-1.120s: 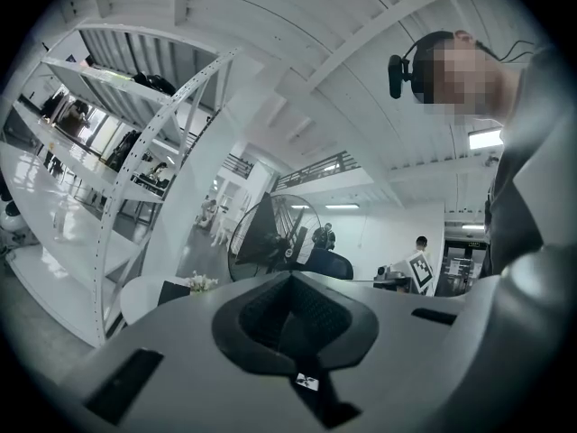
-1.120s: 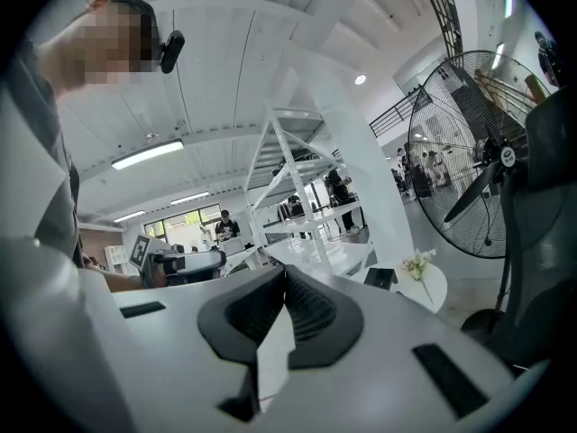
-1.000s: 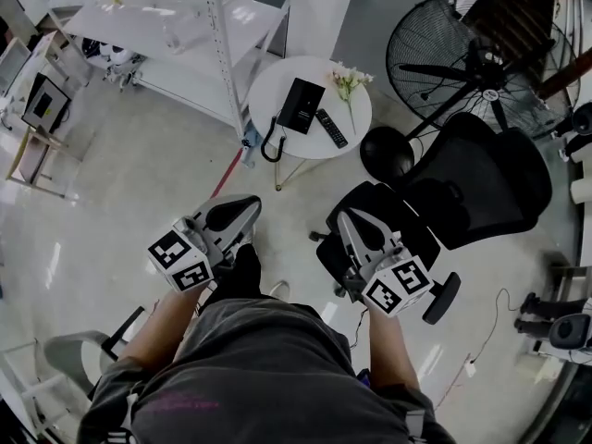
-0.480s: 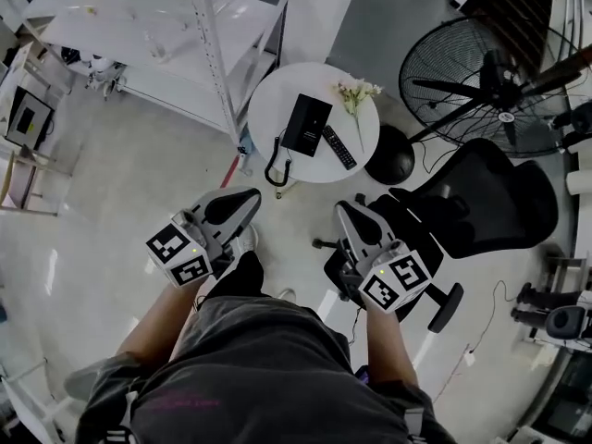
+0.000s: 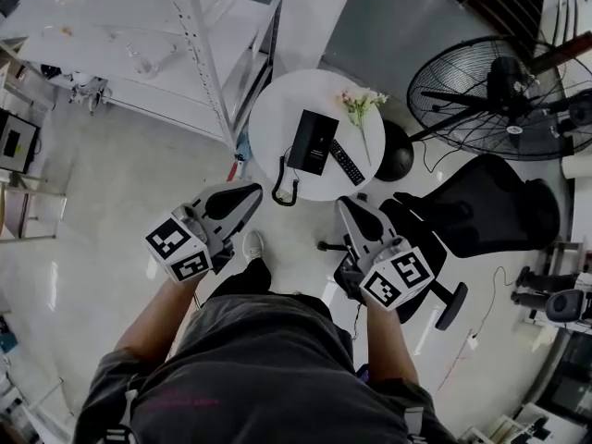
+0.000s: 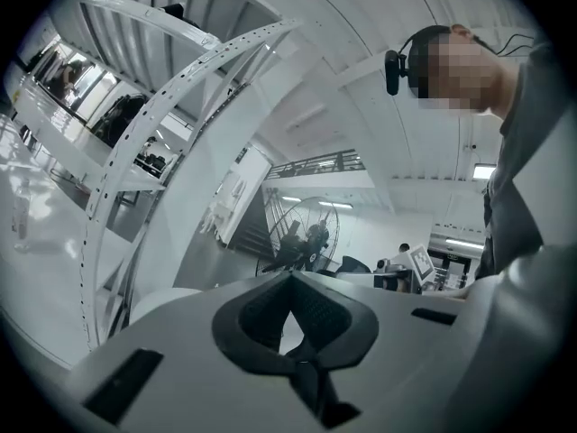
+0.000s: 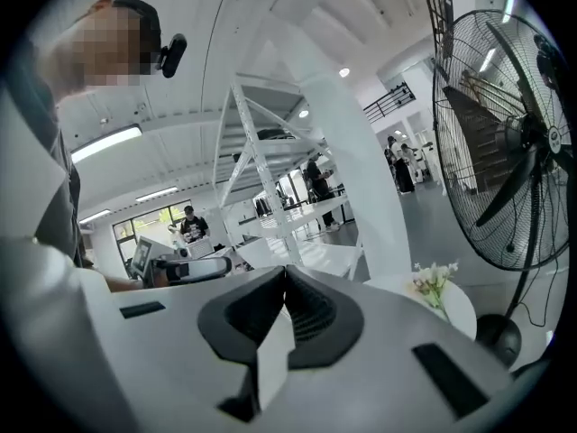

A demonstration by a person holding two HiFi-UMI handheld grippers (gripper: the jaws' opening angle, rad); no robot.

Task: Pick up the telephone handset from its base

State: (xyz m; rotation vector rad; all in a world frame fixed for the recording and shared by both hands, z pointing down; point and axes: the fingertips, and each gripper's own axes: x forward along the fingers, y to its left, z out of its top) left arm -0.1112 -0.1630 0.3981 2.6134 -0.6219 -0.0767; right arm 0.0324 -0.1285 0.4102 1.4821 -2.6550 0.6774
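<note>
On the round white table (image 5: pixel 274 109) lies a black phone base (image 5: pixel 314 142), near the middle. The handset (image 5: pixel 299 144) seems to sit on it along the side facing the shelf rack (image 5: pixel 199 54), though it is too small to tell from the base with certainty. Its cord (image 5: pixel 283 185) loops over the table's near edge. A remote (image 5: pixel 348 162) lies on the table just beside the base, and flowers (image 5: pixel 361 105) lie at the far side of the table. The left gripper (image 5: pixel 248 192) is short of the table's near edge, with its jaws shut tight and nothing between them. The right gripper (image 5: pixel 348 207) is also at the near edge, jaws together and empty. Both are apart from the base. Beyond the table stands a fan (image 5: pixel 504 95), and a black chair (image 5: pixel 481 220) sits beside the table.
</note>
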